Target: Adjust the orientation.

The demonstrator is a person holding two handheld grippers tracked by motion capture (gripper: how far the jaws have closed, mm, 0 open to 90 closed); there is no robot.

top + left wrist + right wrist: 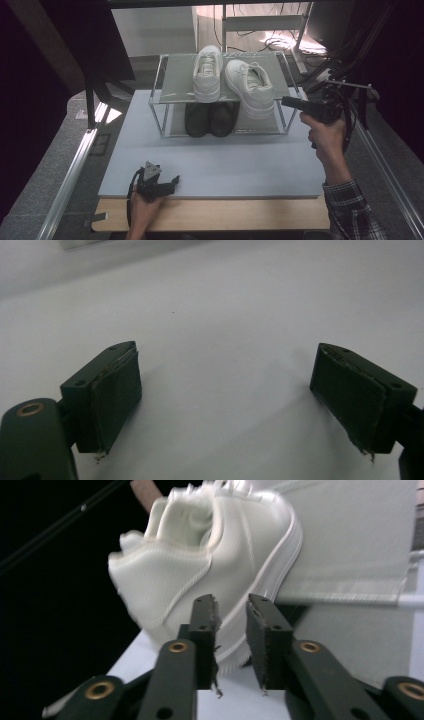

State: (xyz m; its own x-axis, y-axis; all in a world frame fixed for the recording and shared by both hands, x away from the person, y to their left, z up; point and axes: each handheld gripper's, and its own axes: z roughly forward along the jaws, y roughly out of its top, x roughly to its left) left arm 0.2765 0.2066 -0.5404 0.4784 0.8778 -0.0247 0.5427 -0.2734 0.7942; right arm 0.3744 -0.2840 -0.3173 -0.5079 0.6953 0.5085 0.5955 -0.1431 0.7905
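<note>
Shoe: right white sneaker (250, 86) set askew on rack (170, 95) top shelf, heel overhanging the near edge.
Right gripper (232, 630): nearly closed, empty, just short of heel.
Left gripper (167, 182): released, rested on near mat (260, 160).
Risk: heel could be nudged, shoe tipped off.

2 sneakers (231, 80) on rack (165, 70) top, 2 shoes (210, 119) beneath, right claw (289, 102) beside rack

Dark pair of shoes (210, 119) on lower shelf of two-tier metal-framed rack with translucent grey shelves (172, 92), toes toward camera, side by side and touching. Rack stands on pale blue-grey mat (210, 165) covering light wooden tabletop (210, 215). Cables on floor behind (280, 40).
</note>
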